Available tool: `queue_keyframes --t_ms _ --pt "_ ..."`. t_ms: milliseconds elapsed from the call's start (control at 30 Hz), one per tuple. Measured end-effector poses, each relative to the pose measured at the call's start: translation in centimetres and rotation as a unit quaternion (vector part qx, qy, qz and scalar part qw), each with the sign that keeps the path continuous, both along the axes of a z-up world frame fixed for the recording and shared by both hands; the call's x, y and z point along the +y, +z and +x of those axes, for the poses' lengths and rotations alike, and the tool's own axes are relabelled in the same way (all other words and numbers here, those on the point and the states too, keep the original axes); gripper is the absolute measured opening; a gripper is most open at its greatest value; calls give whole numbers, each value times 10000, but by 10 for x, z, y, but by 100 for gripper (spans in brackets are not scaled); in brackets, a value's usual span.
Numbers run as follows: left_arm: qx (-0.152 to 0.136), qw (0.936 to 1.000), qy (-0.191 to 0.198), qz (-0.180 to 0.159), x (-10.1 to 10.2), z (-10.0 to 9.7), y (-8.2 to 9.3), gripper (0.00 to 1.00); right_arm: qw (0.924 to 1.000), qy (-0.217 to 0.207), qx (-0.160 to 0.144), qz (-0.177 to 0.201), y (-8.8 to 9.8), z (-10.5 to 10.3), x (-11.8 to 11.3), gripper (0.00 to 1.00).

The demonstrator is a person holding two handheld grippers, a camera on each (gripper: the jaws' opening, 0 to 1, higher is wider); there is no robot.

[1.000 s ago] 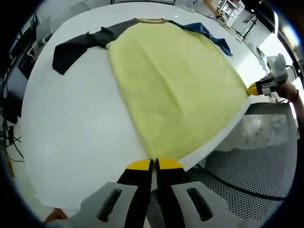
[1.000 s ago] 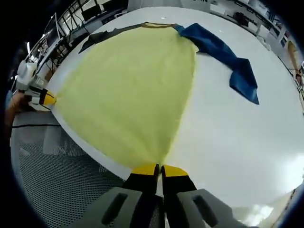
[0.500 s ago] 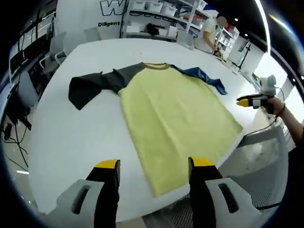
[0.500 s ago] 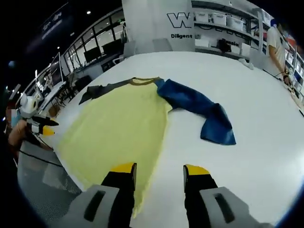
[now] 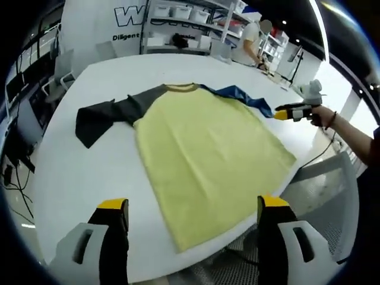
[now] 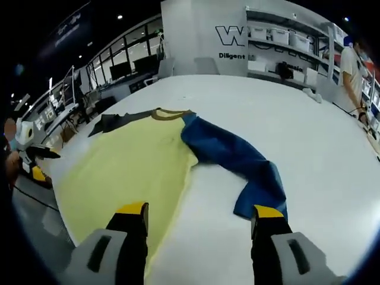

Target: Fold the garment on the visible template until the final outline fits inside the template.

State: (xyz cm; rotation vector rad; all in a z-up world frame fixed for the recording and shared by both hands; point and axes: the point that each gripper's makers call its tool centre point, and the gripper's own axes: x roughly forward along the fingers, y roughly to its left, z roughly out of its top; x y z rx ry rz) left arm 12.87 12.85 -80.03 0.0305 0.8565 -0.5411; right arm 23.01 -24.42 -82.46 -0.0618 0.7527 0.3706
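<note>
A raglan shirt lies flat on the white table (image 5: 77, 172), its hem at the near edge. It has a yellow body (image 5: 205, 154), a dark grey sleeve (image 5: 101, 116) and a blue sleeve (image 5: 243, 96). My left gripper (image 5: 193, 206) hovers open over the hem's near corner, holding nothing. The right gripper (image 5: 290, 111), held in a hand, floats beside the blue sleeve's end. In the right gripper view the yellow body (image 6: 124, 166) lies left, and the blue sleeve (image 6: 231, 155) runs toward my open right gripper (image 6: 200, 211). The left gripper (image 6: 37, 163) shows at the far left.
A perforated metal floor (image 5: 323, 196) lies beyond the table's near edge, with a cable across it. Chairs (image 5: 59, 65) stand at the far left side. Shelves with boxes (image 6: 285, 44) line the back wall, and a person (image 6: 355, 65) stands there.
Both grippers, shut on the hem corners a second ago, have let go, opened and lifted away. The shirt now rests flat. The right gripper has swung over toward the blue sleeve.
</note>
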Motion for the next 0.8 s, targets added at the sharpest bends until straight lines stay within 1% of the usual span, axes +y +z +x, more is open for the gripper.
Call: queue_keyframes --t_ms 67,167,200,233,267,333,400,467,500,533,600,667,733,767,800 --pt "-15 10000 2 -15 -3 0 3 94 10000 3 -29 -59 -4 7 -5 63" --pt "-117 9999 -28 -74 -9 1 8 99 9999 -20 29 -137 -12 15 -14 61" --pt "-141 9999 -69 -71 -10 1 9 99 9999 -61 76 -102 -13 17 -16 60" --pt "-205 9997 -82 -38 -11 1 12 99 9997 -135 163 -74 -16 18 -18 59" --pt "-324 9995 -1 -17 -8 5 14 99 9998 -140 146 -66 -16 19 -19 58" --pt "-286 9996 6 -22 -7 5 14 99 9996 -202 154 -151 -17 21 -22 53" --pt "-316 9995 47 -43 -6 4 17 99 9992 -163 120 -341 -18 25 -26 49" --pt "-354 9993 26 -68 -7 4 19 98 9991 -163 133 -357 -19 24 -27 45" --pt "-344 9994 58 -78 -7 3 19 98 9989 -160 234 -367 -21 22 -28 44" --pt "-336 9994 72 -84 -6 3 19 98 9989 -186 232 -356 -23 21 -28 44" --pt "-260 9995 132 -98 -4 2 17 97 9986 -182 272 -414 -27 20 -29 41" --pt "-205 9996 115 -129 -5 -1 16 95 9970 -74 333 -696 -33 17 -33 36" --pt "-257 9995 46 -150 -7 -2 19 95 9952 20 377 -905 -38 15 -35 29" --pt "-259 9996 31 -135 -7 -2 19 95 9947 29 388 -948 -41 15 -36 28" --pt "-244 9997 28 -75 -6 -2 19 95 9964 -88 288 -797 -37 17 -36 26"
